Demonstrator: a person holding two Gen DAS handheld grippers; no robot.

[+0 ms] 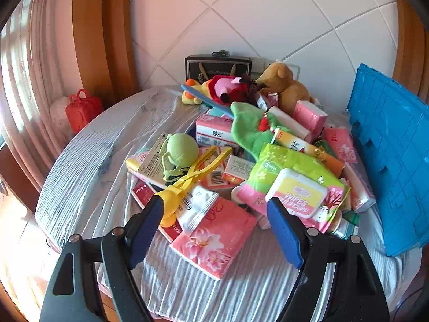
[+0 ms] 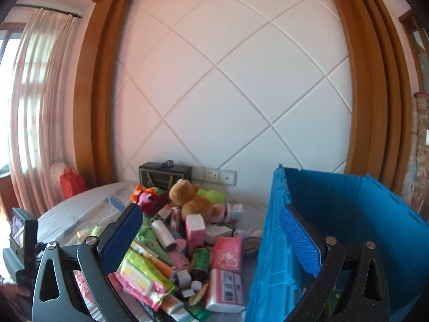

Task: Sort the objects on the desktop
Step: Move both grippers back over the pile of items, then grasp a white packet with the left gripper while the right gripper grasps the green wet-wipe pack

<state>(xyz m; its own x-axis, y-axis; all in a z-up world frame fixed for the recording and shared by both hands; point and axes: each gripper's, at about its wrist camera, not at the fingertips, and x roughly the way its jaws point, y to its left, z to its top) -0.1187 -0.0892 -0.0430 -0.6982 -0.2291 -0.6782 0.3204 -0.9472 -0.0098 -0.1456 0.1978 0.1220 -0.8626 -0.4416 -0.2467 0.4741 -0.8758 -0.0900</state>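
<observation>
A heap of mixed items lies on a round table with a striped cloth [image 1: 88,166]. In the left wrist view my left gripper [image 1: 214,214] is open above the heap's near edge, over a pink flowered tissue pack [image 1: 214,238]. Beside it lie yellow plastic tongs [image 1: 198,171], a green ball toy [image 1: 179,150] and a green wet-wipes pack [image 1: 297,187]. A brown teddy bear [image 1: 284,86] and a red plush [image 1: 230,88] sit at the back. In the right wrist view my right gripper [image 2: 211,238] is open and empty, held level above the heap, beside the blue crate [image 2: 335,230].
The blue plastic crate [image 1: 388,155] stands on the table's right side. A dark box [image 1: 217,67] leans at the wall behind the toys. A red bag [image 1: 81,108] sits past the table's left edge by the curtain. The left gripper's camera body [image 2: 21,230] shows at left.
</observation>
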